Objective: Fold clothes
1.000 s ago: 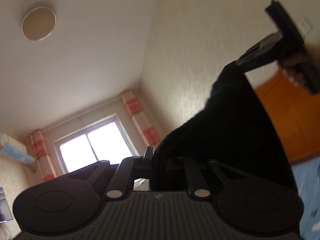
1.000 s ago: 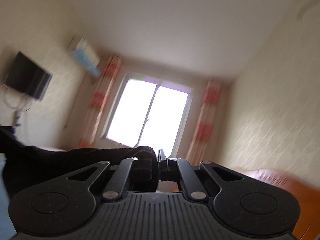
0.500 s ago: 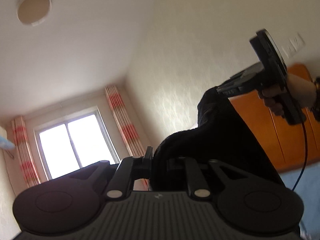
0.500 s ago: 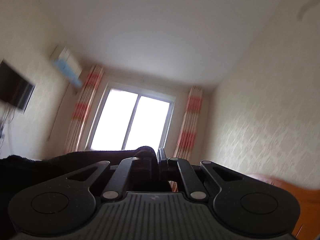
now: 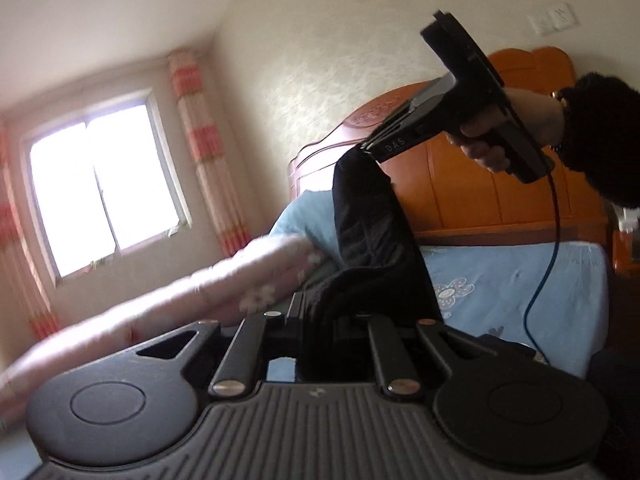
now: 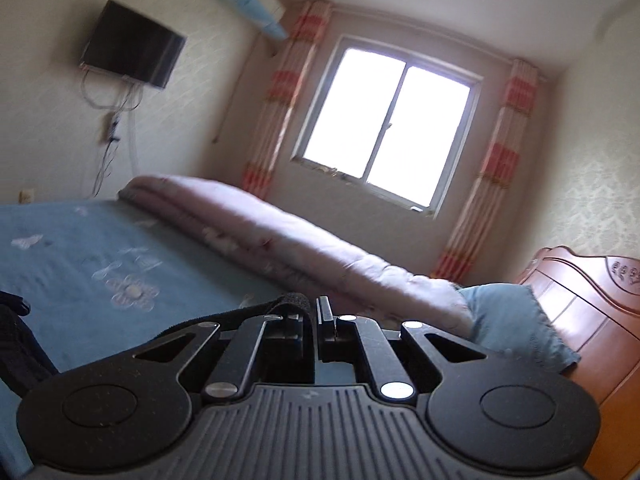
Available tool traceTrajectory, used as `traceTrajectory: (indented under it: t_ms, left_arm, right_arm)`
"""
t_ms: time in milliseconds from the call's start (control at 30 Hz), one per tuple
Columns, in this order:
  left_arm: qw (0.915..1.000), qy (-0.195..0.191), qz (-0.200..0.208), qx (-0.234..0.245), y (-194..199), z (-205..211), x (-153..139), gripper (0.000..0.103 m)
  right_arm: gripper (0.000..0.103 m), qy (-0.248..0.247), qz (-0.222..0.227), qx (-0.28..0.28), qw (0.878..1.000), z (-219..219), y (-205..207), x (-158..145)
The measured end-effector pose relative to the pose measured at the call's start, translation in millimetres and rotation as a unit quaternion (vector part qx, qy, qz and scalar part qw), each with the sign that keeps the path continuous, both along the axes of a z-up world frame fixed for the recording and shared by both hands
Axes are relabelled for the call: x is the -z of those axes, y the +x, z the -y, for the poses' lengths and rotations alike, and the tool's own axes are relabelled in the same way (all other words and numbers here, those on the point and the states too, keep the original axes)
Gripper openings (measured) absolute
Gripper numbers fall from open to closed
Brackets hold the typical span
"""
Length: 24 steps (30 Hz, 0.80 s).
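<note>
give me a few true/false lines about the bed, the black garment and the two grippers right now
1. Both grippers are shut on the black garment. True: left gripper and right gripper each pinch it.
2. The garment lies flat on the bed. False: it hangs between the grippers.
3. The bed sheet is blue with flowers. True.
4. The rolled quilt is green. False: pink.
5. The headboard is white metal. False: orange wood.

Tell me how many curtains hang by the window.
2. One striped curtain hangs along the left side of the window in the right wrist view; the other curtain hangs along its right side. Nothing suggests more, though some wall lies out of view.
</note>
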<state>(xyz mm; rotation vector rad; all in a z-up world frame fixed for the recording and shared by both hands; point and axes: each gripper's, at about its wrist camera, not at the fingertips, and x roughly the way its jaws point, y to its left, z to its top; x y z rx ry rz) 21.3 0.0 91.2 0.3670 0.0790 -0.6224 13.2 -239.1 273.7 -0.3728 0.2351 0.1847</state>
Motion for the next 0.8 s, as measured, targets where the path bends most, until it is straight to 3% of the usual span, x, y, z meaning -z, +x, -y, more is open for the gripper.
traceTrajectory:
  t_ms: [267, 400, 533, 667, 800]
  left_arm:
    - [0.9937, -0.068, -0.023, -0.086, 19, -80, -8, 0.011]
    - [0.9856, -0.097, -0.041, -0.133, 30, -117, 8, 0.011]
    - [0.9719, -0.116, -0.083, -0.188, 49, -155, 40, 0.011]
    - [0.9525, -0.14, -0.127, -0.239, 70, -192, 70, 0.011]
    - [0.9361, -0.157, -0.147, -0.278, 88, -218, 89, 0.011]
  right_arm:
    - [0.008, 0.034, -0.029, -0.053, 0.998, -64, 60, -10]
    - [0.008, 0.052, -0.032, -0.086, 0.994, -124, 107, -4]
    - [0.008, 0.046, -0.069, -0.105, 0.991, -203, 159, 37]
    - [0.007, 0.03, -0.116, -0.118, 0.986, -274, 203, 90]
    - [0.007, 0.02, -0.136, -0.12, 0.983, -329, 237, 132]
